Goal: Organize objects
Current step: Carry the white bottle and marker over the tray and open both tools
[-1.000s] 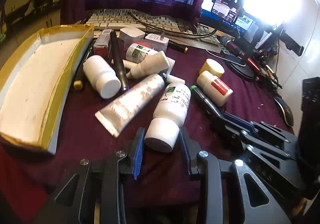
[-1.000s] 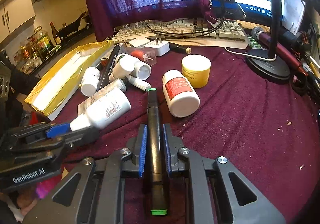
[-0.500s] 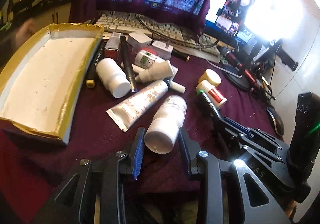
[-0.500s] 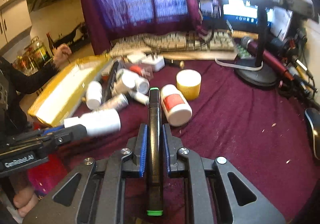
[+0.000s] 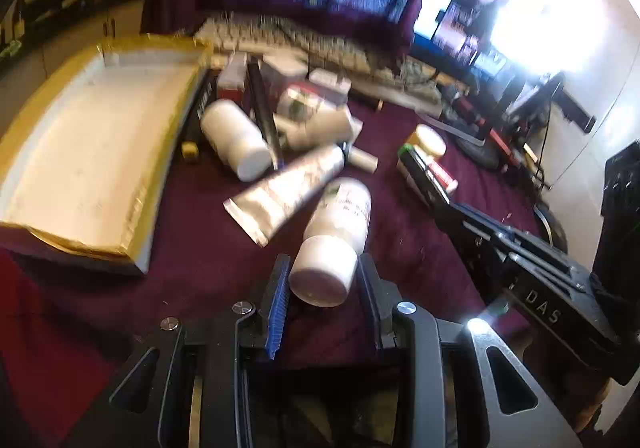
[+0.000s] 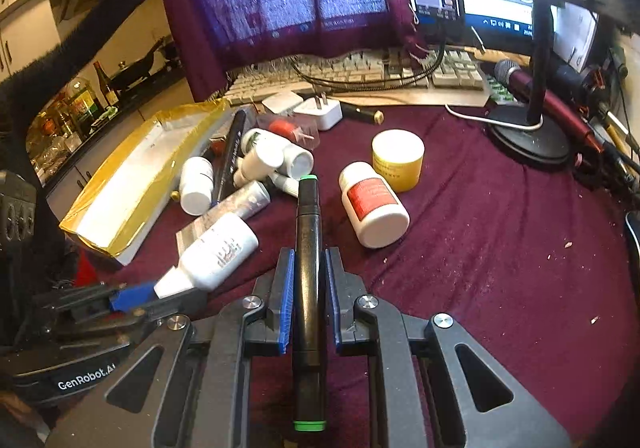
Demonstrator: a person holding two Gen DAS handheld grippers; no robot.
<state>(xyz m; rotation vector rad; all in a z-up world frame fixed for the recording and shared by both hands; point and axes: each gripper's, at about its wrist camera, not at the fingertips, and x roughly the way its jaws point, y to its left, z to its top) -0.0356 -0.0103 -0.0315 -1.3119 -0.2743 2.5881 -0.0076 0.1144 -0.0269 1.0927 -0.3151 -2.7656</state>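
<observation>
Left gripper [image 5: 322,298] has its fingers clamped on a white bottle [image 5: 334,244], held just over the maroon surface [image 5: 192,248]. Right gripper [image 6: 308,300] pinches a black marker [image 6: 307,268] pointing forward. Farther back, the gold-edged tray [image 5: 92,152] sits left of the clutter.

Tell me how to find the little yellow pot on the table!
Start at the beige keyboard behind the dark red cloth, then come forward past the white plug. The yellow jar stands upright beside a lying white bottle with a red label. It is the only yellow tub with a white lid.
</observation>
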